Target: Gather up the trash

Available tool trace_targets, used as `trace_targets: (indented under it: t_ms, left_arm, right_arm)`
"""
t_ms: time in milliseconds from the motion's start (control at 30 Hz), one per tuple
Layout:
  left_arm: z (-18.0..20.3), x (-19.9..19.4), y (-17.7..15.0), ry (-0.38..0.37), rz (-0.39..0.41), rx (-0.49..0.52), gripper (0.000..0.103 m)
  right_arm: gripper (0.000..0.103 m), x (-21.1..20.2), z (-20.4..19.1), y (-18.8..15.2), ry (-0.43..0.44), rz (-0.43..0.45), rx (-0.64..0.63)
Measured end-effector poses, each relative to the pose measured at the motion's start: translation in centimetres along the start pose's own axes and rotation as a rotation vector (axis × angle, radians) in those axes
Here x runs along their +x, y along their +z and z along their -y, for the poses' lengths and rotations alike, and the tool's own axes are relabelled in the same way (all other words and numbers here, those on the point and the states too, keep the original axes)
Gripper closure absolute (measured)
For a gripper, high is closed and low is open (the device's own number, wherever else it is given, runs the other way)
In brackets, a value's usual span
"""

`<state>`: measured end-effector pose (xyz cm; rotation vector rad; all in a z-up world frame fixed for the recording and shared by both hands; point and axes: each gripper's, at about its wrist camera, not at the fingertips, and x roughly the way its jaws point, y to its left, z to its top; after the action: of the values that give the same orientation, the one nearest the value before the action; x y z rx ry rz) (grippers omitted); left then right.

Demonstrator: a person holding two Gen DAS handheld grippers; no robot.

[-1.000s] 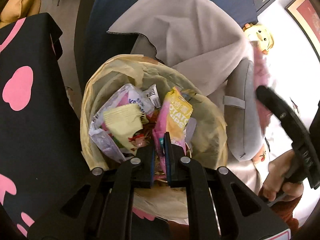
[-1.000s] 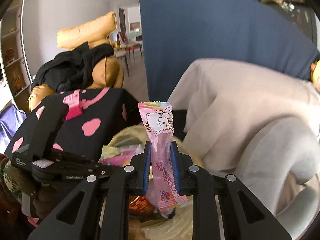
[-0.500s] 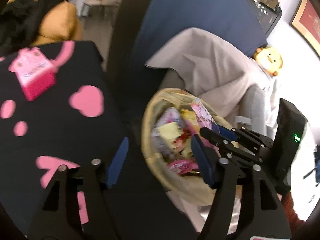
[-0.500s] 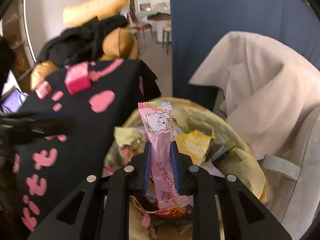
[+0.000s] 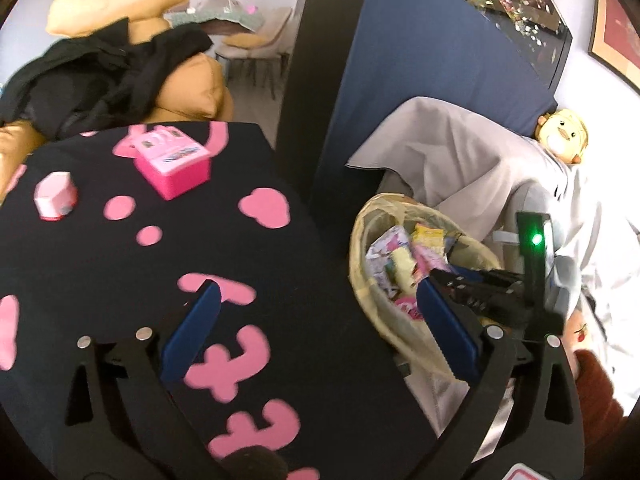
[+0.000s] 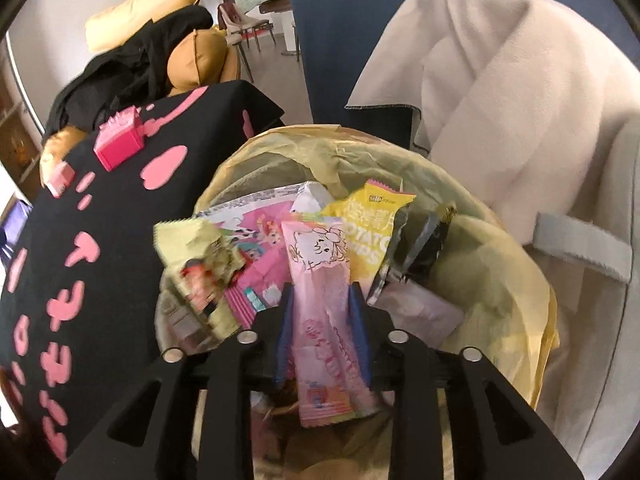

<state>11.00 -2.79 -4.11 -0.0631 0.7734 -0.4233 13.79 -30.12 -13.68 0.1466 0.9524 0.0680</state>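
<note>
Black tablecloth with pink shapes (image 5: 100, 264) is covering the table, lying just beside the trash bin. Yellow-lined trash bin (image 6: 500, 264) is sitting between table and a grey draped chair (image 6: 520, 80), holding wrappers: a yellow chips bag (image 6: 372, 232) among them. Left gripper (image 5: 320, 320) is hanging over the table edge, jaws spread wide, gripping nothing. Right gripper (image 6: 320, 304) is hovering over the bin mouth, pinching a pink wrapper (image 6: 320, 272) upright between its pads. Pink box (image 5: 172, 164) is resting on the cloth.
</note>
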Motion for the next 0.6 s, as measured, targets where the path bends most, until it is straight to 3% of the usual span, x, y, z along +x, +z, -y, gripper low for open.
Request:
trace_targets:
  t_ms: [100,300,500,600]
  left_arm:
    - [-0.4,-1.9,-0.9,0.034,0.016,-0.012,0.009]
    - [0.0,-5.7,-2.4,0.077,0.059,-0.038,0.009]
    - [1.3,-8.8,-3.5,0.144,0.092,-0.020,0.009]
    - [2.1,-10.4,-4.1,0.171,0.114,0.009,0.009]
  right_arm:
    - [0.061,-1.5,-0.1,-0.5,-0.001,0.023,0.002]
    - [0.060,-5.0,-0.2,-1.8,-0.020,0.088,0.002]
    - [0.060,-10.4,-1.3,-3.1,0.076,0.165,0.010]
    - [0.060,-13.7,-3.2,-4.3,0.076,0.228,-0.044]
